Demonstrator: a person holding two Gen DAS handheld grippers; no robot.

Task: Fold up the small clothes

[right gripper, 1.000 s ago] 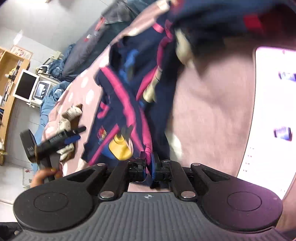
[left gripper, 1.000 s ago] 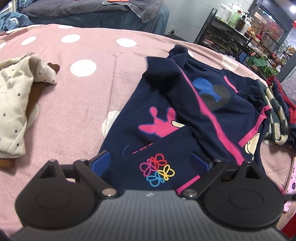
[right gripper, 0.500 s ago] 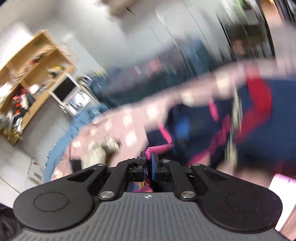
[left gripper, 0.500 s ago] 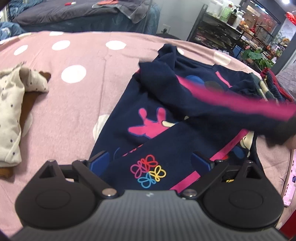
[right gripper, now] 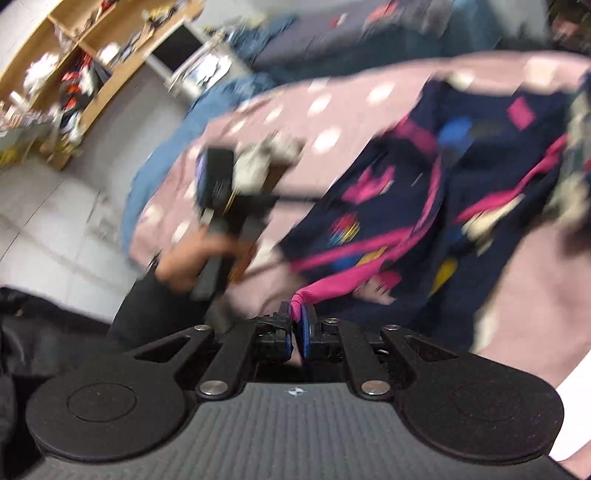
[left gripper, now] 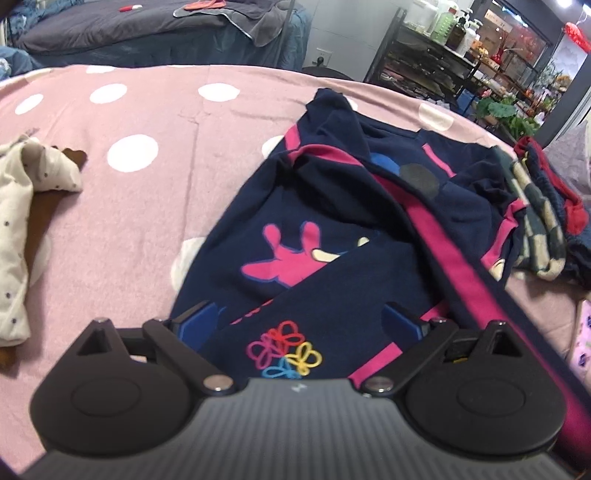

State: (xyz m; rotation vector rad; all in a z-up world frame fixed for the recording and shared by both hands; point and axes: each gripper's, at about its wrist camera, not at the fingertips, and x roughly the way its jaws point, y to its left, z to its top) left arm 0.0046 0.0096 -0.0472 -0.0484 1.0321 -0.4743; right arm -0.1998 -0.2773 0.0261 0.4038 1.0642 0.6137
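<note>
A navy garment (left gripper: 332,221) with pink stripes, a pink hand print and a coloured flower logo lies crumpled on the pink dotted bedspread (left gripper: 147,110). My left gripper (left gripper: 299,317) is open, its fingers wide apart over the near edge by the flower logo. My right gripper (right gripper: 297,314) is shut on a pink edge of the same garment (right gripper: 424,192) and holds it raised. A pink-striped part (left gripper: 461,266) stretches from the pile toward the lower right. In the blurred right wrist view, a hand holds the left gripper (right gripper: 221,184).
A cream dotted garment (left gripper: 18,206) lies at the left of the bedspread. A heap of checked and red-trimmed clothes (left gripper: 535,206) sits at the right edge. Behind stand a dark bed (left gripper: 110,29) and metal shelves (left gripper: 443,48); a wooden shelf (right gripper: 55,55) is by the wall.
My right gripper has risen and rolled with the pink edge in it, drawing the pink-striped part across the garment toward the lower right. The left gripper has stayed over the flower logo.
</note>
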